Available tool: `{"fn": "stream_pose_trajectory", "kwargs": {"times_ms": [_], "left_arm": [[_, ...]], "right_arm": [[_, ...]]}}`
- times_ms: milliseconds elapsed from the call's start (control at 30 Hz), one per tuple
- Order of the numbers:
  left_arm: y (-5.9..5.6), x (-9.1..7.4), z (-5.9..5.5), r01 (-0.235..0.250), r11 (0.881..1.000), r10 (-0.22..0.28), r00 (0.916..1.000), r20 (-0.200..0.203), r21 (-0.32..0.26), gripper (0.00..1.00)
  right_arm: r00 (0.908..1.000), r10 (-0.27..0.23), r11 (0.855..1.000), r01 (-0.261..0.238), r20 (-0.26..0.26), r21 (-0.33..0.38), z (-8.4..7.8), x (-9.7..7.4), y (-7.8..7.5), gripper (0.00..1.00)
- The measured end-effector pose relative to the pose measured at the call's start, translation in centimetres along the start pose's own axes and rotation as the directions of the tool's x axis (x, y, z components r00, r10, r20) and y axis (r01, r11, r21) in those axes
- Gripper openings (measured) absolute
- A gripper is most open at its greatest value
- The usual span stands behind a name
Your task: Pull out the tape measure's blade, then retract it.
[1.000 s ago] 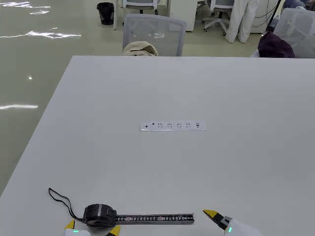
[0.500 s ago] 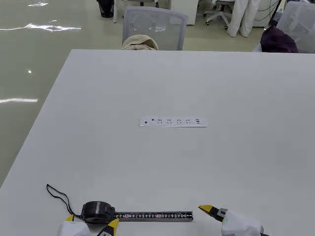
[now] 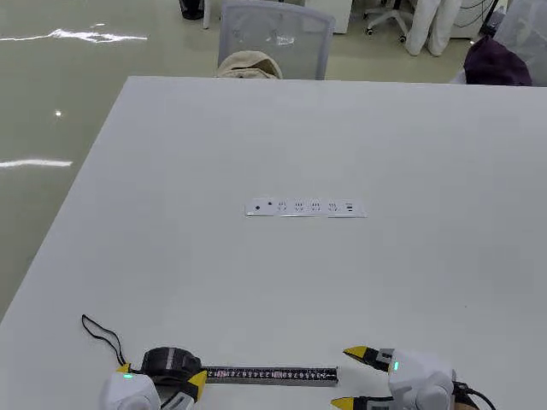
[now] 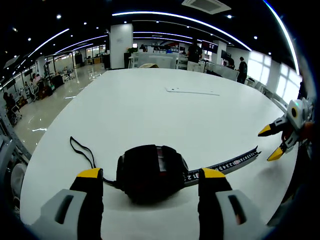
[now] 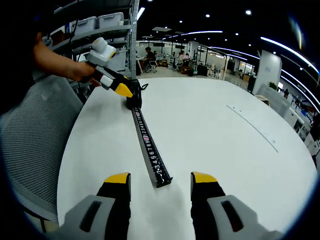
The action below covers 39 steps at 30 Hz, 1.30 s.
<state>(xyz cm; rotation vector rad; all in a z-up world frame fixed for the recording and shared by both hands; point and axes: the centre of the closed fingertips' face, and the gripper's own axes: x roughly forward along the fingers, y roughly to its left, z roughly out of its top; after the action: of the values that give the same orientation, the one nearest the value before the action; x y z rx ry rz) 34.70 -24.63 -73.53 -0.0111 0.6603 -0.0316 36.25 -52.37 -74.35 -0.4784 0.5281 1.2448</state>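
You are holding the left gripper (image 4: 151, 176) low over the near edge of the white tabletop (image 3: 256, 137). Its yellow-tipped fingers (image 4: 90, 200) are standing wide, one on each side of the black tape measure (image 4: 151, 165). A thin gap is showing on both sides, so they are flanking the case rather than squeezing it. The tape measure is sitting flat on the tabletop close to you, toward the left, and its blade (image 3: 269, 374) is lying pulled out along the surface to the right, numbers facing up. A black wrist strap (image 3: 101, 333) is trailing in a loop from the far left side of the case. You are pointing the right gripper (image 5: 160, 178) back along the blade, and its fingers are also standing wide, holding nothing. The blade's free end is resting on the tabletop between the two yellow tips without touching either. Near the middle of the tabletop a white power strip (image 3: 306, 207) is lying flat, well apart from the tape measure. A grey mesh chair (image 3: 273, 38) is standing just beyond the far edge.
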Motion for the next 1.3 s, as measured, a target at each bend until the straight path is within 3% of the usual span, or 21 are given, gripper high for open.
{"fn": "stream_pose_trajectory", "kwargs": {"times_ms": [333, 800, 1067, 1300], "left_arm": [[0.2, 0.8, -0.2, -0.003, 1.000, 0.003, 0.9999, -0.013, -0.002, 0.74], [0.2, 1.8, 0.1, -0.005, 1.000, 0.005, 0.9997, -0.023, -0.004, 0.72], [0.2, 2.1, 0.1, -0.006, 1.000, 0.006, 0.9997, -0.022, 0.002, 0.71], [-0.1, 2.3, -0.3, -0.006, 1.000, 0.006, 0.9995, -0.030, -0.003, 0.71]], "right_arm": [[0.9960, 0.080, 0.996, -0.082, -0.038, -0.043, -1.1, 1.1, -0.4, 0.39], [0.9805, 0.177, 0.980, -0.184, -0.086, -0.080, -2.8, 2.2, -0.3, 0.27], [0.9776, 0.204, 0.976, -0.207, -0.053, -0.067, -2.3, 2.5, -0.6, 0.22], [0.9766, 0.214, 0.977, -0.214, -0.022, -0.006, -2.3, 2.4, -0.8, 0.20]]}}
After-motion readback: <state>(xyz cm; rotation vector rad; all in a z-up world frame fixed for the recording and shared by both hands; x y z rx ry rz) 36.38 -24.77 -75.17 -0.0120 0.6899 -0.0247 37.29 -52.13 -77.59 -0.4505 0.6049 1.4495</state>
